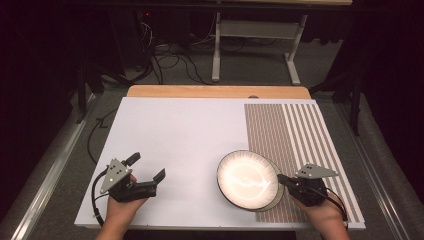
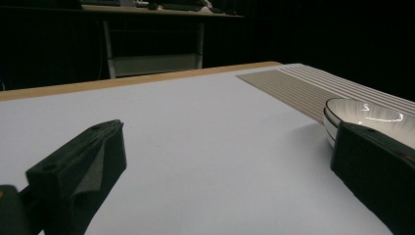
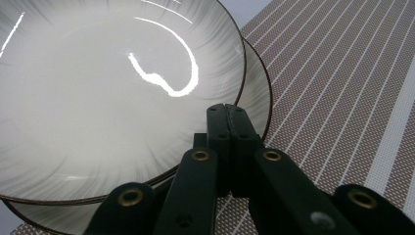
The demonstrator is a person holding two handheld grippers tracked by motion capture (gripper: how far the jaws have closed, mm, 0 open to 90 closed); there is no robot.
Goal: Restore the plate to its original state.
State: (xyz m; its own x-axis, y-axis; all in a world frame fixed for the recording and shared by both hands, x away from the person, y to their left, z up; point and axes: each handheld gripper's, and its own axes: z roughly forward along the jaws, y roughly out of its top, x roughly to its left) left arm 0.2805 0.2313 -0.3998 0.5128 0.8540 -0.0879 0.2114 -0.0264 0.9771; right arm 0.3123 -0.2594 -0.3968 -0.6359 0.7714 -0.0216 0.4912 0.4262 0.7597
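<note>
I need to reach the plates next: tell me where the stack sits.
In the high view the two stacked plates sit near the table's front edge, right of centre, overlapping the striped mat's left edge, at the right gripper.

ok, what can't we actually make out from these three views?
- Right gripper, right gripper view: jaws look closed over the rim of the top plate, but the rim itself is hidden beneath them, so a grip on it is unconfirmed.
- Lower plate: mostly covered by the top plate; just a crescent of its edge visible.
- Left gripper, left gripper view: the right jaw is cut by the frame edge and hides part of the plates.
</note>
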